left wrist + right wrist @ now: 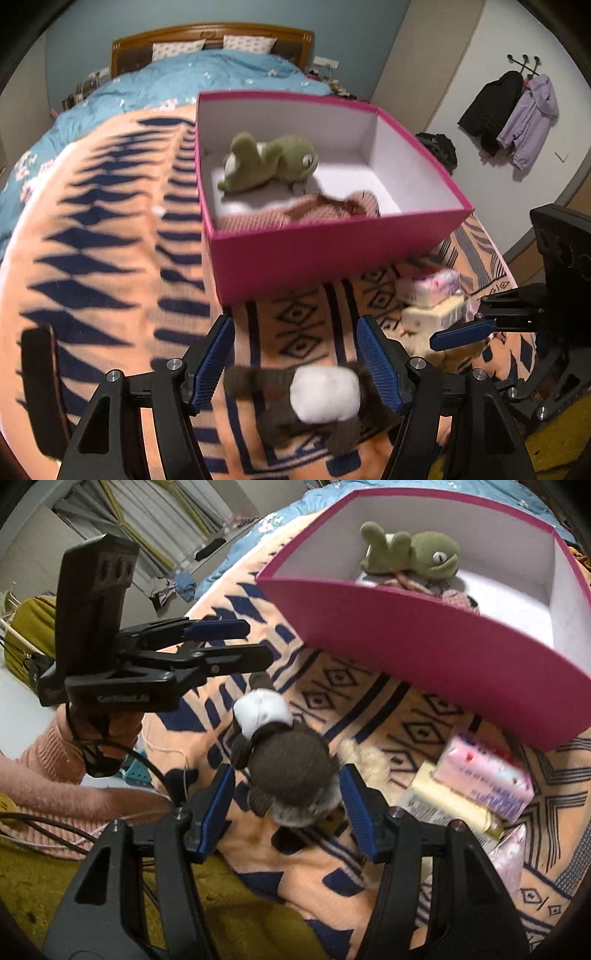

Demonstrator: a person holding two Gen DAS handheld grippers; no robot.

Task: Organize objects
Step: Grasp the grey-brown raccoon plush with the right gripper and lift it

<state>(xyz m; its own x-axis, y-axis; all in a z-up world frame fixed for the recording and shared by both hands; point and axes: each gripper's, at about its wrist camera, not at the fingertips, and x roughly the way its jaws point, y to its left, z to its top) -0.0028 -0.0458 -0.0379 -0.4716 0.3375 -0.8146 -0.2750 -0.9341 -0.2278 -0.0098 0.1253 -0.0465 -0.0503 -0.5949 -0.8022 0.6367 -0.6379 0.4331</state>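
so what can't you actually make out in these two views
- Brown and white plush toy: left wrist view, blurred, shape unclear.
- Whether the right gripper pinches the toy: right wrist view, the toy hides the pads.
- Pinkish item in the pink box: both views, front wall cuts it off.
- Tissue packs: print too blurred to read.

At frame bottom, the left gripper (pixel 295 354) stands open around a brown-and-white plush toy (pixel 314 398), pads seemingly clear of it. Above centre, a pink box (pixel 332 254) on the orange patterned blanket (pixel 110 258) holds a green frog plush (pixel 269 162). The right gripper (pixel 465 328) enters at right.
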